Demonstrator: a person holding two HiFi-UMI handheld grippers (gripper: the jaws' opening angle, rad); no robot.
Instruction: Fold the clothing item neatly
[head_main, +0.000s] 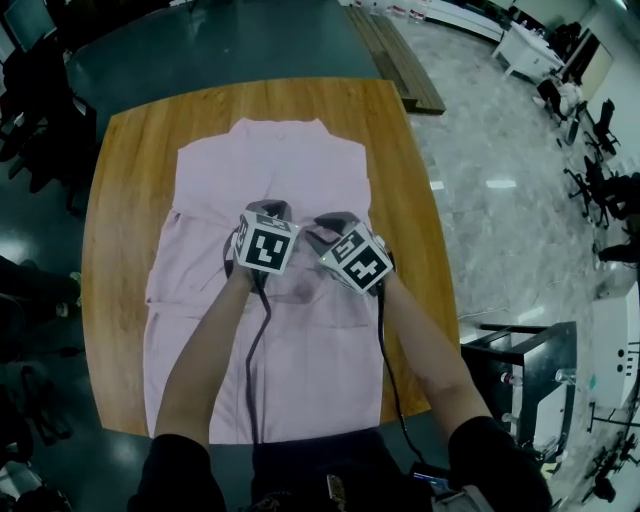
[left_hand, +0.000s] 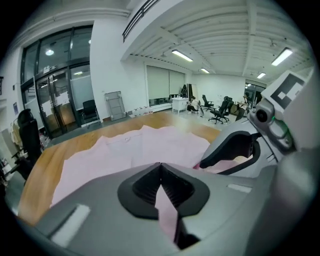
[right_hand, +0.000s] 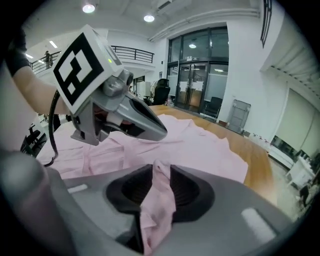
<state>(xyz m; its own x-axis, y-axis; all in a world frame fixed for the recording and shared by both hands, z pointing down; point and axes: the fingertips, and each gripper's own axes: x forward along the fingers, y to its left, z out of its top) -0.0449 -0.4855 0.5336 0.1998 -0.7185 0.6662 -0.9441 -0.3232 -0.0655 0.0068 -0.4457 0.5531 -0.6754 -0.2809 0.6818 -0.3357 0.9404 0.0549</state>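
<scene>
A pale pink shirt (head_main: 270, 165) lies spread on the wooden table (head_main: 125, 180), collar at the far end. Both grippers sit close together over its middle. My left gripper (head_main: 268, 208) is shut on a thin fold of the pink cloth (left_hand: 167, 212), which runs between its jaws (left_hand: 160, 167). My right gripper (head_main: 335, 220) stands just to its right, with a thicker bunch of the shirt (right_hand: 157, 200) upright in the gap; its jaws (right_hand: 160, 167) stand a little apart and the cloth sits loosely there. Each gripper shows in the other's view: the right gripper (left_hand: 240, 150) and the left gripper (right_hand: 150, 125).
The table's right edge (head_main: 425, 230) borders a pale tiled floor; a dark metal frame (head_main: 525, 375) stands at the lower right. Cables (head_main: 255, 350) from both grippers trail back over the shirt's near half. Office chairs (head_main: 600, 180) stand far to the right.
</scene>
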